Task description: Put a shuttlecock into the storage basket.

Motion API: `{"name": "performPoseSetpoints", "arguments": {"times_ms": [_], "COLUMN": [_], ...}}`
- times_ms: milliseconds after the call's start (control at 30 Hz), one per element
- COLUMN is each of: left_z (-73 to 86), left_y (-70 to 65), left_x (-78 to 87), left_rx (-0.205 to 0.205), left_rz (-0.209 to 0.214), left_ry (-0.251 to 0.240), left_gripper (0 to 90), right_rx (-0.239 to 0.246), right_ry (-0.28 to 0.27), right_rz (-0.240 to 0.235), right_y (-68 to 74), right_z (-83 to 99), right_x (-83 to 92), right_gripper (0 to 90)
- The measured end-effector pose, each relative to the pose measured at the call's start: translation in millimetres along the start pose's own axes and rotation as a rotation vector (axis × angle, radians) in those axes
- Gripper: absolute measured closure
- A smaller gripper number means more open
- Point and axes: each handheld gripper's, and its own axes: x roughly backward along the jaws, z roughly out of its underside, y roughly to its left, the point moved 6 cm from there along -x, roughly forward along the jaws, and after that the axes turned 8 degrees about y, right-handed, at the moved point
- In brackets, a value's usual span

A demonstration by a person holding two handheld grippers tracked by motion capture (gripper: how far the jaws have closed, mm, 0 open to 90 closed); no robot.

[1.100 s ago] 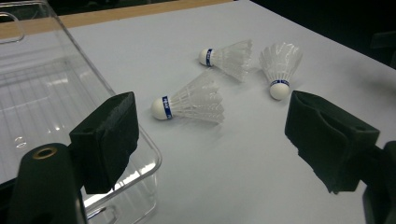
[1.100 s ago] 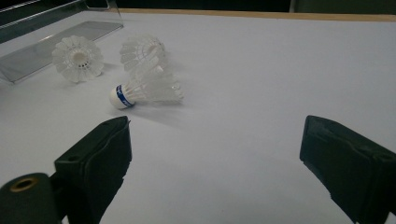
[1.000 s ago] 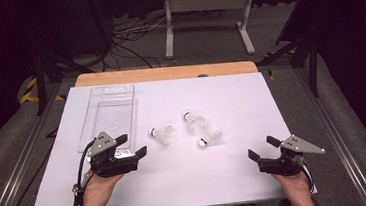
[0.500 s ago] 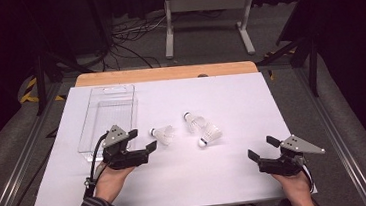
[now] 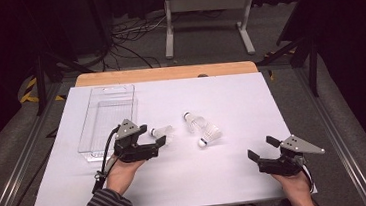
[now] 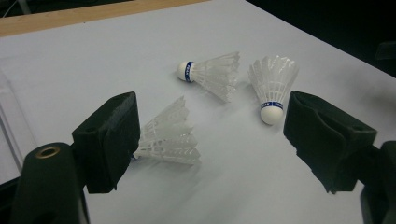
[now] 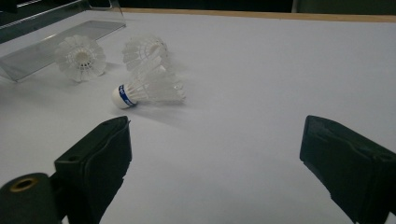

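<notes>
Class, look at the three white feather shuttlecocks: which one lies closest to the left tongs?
The white feather shuttlecock lying alone beside the clear plastic tray, right at the open left tongs. The other two shuttlecocks lie together farther right.

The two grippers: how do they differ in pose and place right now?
The left gripper sits close beside a shuttlecock, next to the clear tray; the right gripper sits by the table's near right corner, well apart from every shuttlecock. The left gripper's jaws flank that shuttlecock; the right gripper's flank bare table. Both are open, empty and hand-held.
</notes>
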Motion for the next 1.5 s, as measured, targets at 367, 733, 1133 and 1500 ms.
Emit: {"name": "performPoseSetpoints", "arguments": {"times_ms": [367,733,1133,1500], "left_z": [-7.2,-16.9,-29.2,-28.6], "left_y": [-0.7,-0.1,4.5,8.5], "left_x": [-9.4,-18.9,-33.8,-50.2], "left_rx": [0.012,0.003,0.014,-0.003], "left_rz": [-0.009,-0.047,-0.116,-0.178], "left_ry": [0.044,0.138,0.308,0.44], "left_gripper": [21.4,25.7,31.2,31.9], "right_rx": [0.003,0.007,0.012,0.011], "right_ry": [0.001,0.002,0.003,0.008], "right_rz": [-0.001,-0.003,-0.008,-0.011], "right_y": [0.3,0.4,1.0,1.6], "right_z": [0.0,0.1,0.1,0.2], "right_x": [-0.1,-0.4,-0.5,-1.0], "right_gripper": [10.0,9.9,9.9,10.0]}}
